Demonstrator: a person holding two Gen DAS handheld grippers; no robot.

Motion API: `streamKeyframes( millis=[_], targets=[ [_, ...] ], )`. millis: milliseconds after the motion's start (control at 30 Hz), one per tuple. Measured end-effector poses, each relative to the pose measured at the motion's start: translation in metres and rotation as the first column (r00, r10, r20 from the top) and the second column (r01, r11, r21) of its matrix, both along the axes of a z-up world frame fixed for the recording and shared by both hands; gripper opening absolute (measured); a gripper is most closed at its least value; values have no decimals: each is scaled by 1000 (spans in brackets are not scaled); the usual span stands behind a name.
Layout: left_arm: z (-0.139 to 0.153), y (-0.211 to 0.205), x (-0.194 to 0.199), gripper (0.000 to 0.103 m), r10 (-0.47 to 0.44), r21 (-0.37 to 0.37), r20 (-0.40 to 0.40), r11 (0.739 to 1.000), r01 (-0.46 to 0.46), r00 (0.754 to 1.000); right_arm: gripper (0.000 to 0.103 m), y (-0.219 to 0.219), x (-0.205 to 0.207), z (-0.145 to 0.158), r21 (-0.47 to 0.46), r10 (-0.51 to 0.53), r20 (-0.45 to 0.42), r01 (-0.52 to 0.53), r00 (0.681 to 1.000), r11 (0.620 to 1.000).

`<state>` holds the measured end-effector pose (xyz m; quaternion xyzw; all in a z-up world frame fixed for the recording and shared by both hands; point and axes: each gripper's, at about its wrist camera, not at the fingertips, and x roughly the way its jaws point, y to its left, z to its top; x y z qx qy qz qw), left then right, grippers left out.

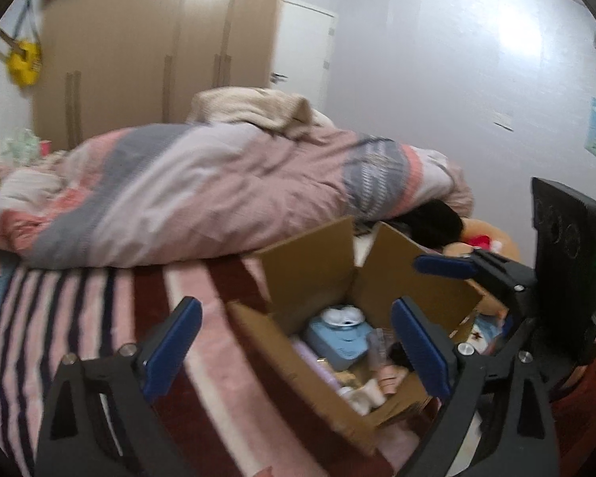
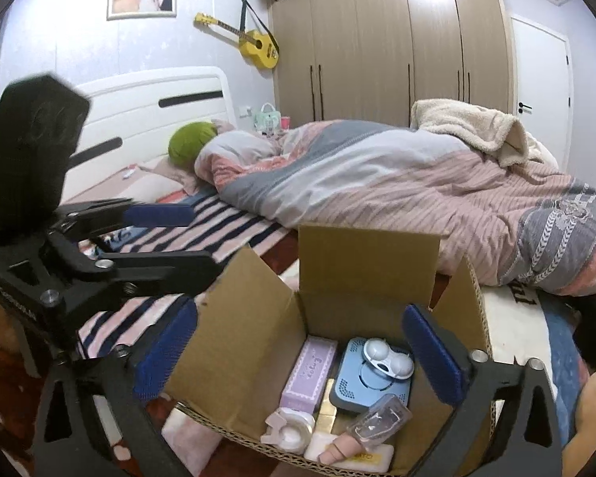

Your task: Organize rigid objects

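A big bed (image 2: 258,214) fills the room, with a striped sheet (image 1: 79,318) on it and a puffy pink and grey quilt (image 2: 377,175) heaped across the middle. A tall brown wardrobe (image 2: 389,47) stands at 12 o'clock in the right wrist view, and a yellow guitar (image 2: 254,43) hangs on the wall at 11 o'clock. A fuzzy cream blanket (image 2: 469,127) lies on top of the quilt at 2 o'clock. A green pillow (image 2: 188,143) sits by the white headboard (image 2: 155,107) at 10 o'clock. An open cardboard box (image 2: 254,330) rests on the bed at 6 o'clock, with its flaps standing up. Inside it, a blue case (image 2: 361,385) lies flat, and a white lens case (image 2: 389,361) sits on top of it. A purple box (image 2: 310,373) lies just beside the blue case, on its left. Near the front edge there is a roll of tape (image 2: 288,431), a clear little packet (image 2: 381,417) and a small peach toy (image 2: 335,453). The right gripper (image 2: 298,357) hangs over the box with its blue fingers (image 2: 433,357) spread wide apart, one on each side of the things, and it holds nothing. The left gripper (image 1: 296,346) is at 6 o'clock in its own view, also spread wide and holding nothing, with the box between and behind its fingers (image 1: 419,351). It also shows at 9 o'clock in the right wrist view.
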<state>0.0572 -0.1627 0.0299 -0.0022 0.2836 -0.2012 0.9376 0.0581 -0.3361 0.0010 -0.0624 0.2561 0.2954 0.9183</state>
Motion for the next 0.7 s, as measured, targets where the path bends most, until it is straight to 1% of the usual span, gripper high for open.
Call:
streamKeyframes(
  millis=[100,133,167,233,333,500,700],
  targets=[
    [3,16,-14,97,89,18,25,996,-89,996,103,1,-7,8,16,17,52,-18,998,1000],
    [4,23,-18,103,133,22,35,991,-134,990,103,3,-9,10,15,21,70,-22,997,1000],
    [4,29,-23,103,179,22,49,983,-180,983,103,4,-12,12,12,27,93,-28,995,1000],
    [4,39,-29,103,228,20,61,973,-230,972,103,8,-17,15,-2,28,125,-28,992,1000],
    [0,52,-32,103,251,8,54,968,-252,967,103,12,-16,16,-22,-1,123,3,992,1000],
    [-7,65,-35,103,288,15,52,957,-289,956,103,14,-14,14,-21,18,106,-16,994,1000],
    [-14,72,-32,103,309,10,38,951,-310,950,103,14,-8,10,-7,32,78,-32,996,999]
  ],
)
